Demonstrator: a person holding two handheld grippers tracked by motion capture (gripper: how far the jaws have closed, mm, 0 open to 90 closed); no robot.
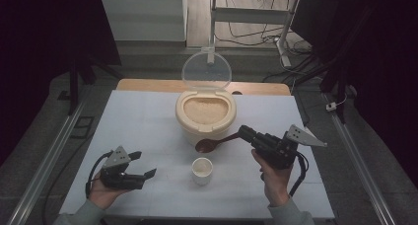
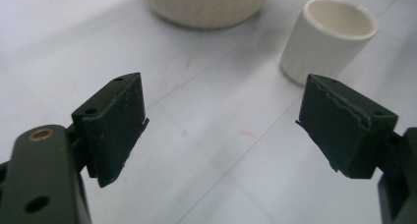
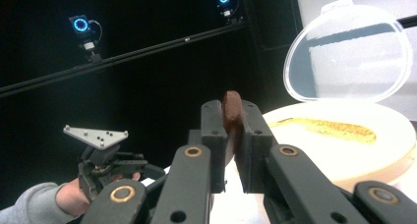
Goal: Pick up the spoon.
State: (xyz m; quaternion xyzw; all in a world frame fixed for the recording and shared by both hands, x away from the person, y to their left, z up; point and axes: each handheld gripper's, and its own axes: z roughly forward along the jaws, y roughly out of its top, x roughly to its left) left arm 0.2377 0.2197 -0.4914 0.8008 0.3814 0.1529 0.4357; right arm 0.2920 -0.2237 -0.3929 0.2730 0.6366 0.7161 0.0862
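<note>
A cream round container (image 1: 206, 114) full of pale rice stands mid-table, its clear lid (image 1: 206, 71) hinged upright behind it. A small white cup (image 1: 202, 169) stands in front of it. My right gripper (image 1: 245, 133) is shut on the handle of a brown spoon (image 1: 206, 145), whose bowl hangs by the container's front wall, just beyond the cup. In the right gripper view the spoon handle (image 3: 230, 111) is pinched between the jaws (image 3: 232, 135). My left gripper (image 1: 144, 164) is open and empty, low over the table left of the cup (image 2: 330, 37).
The white table top (image 1: 143, 121) has a wooden strip along its far edge. Metal rails run down both sides of the table. Desk legs and cables lie on the floor behind. The person's left hand (image 3: 59, 197) holds its gripper at the lower left.
</note>
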